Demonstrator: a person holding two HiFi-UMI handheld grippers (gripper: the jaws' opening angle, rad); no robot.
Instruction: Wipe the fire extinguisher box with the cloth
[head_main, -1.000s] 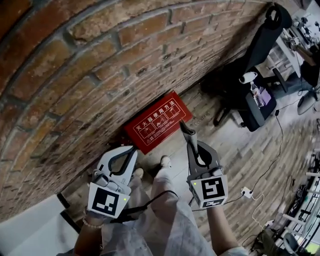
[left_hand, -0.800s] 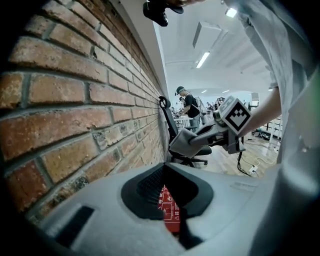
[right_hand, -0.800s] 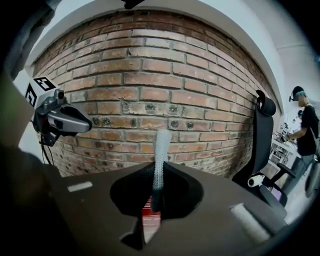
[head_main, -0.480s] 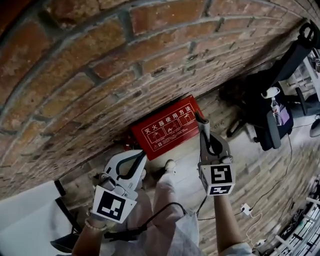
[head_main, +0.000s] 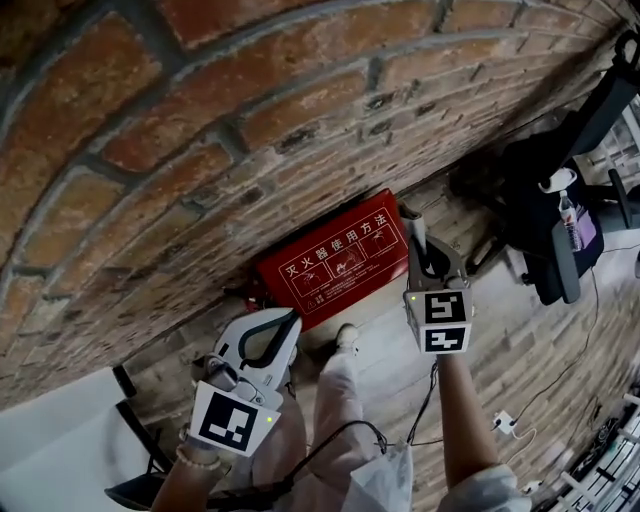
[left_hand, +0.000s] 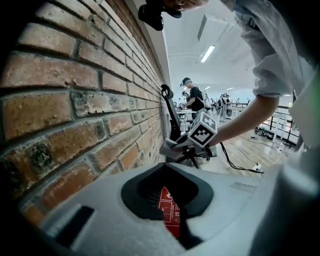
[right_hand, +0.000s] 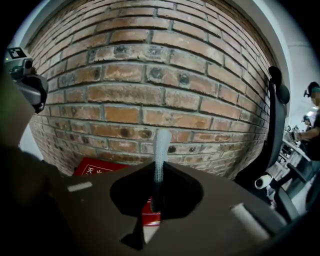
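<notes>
The right gripper (head_main: 413, 228) has moved closer to the red fire extinguisher box (head_main: 335, 262) — its jaws, pressed together, now point just beside the box's right end. The left gripper (head_main: 288, 325) hangs lower, jaws together, holding nothing. The box sits on the wooden floor (head_main: 520, 335) against the brick wall (head_main: 200, 130) — a black office chair (head_main: 545, 200) stands nearby.

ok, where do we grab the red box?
Probably the box by its front long edge, coming from the floor side. Its back lies against the wall, and its printed face looks too broad to span.
</notes>
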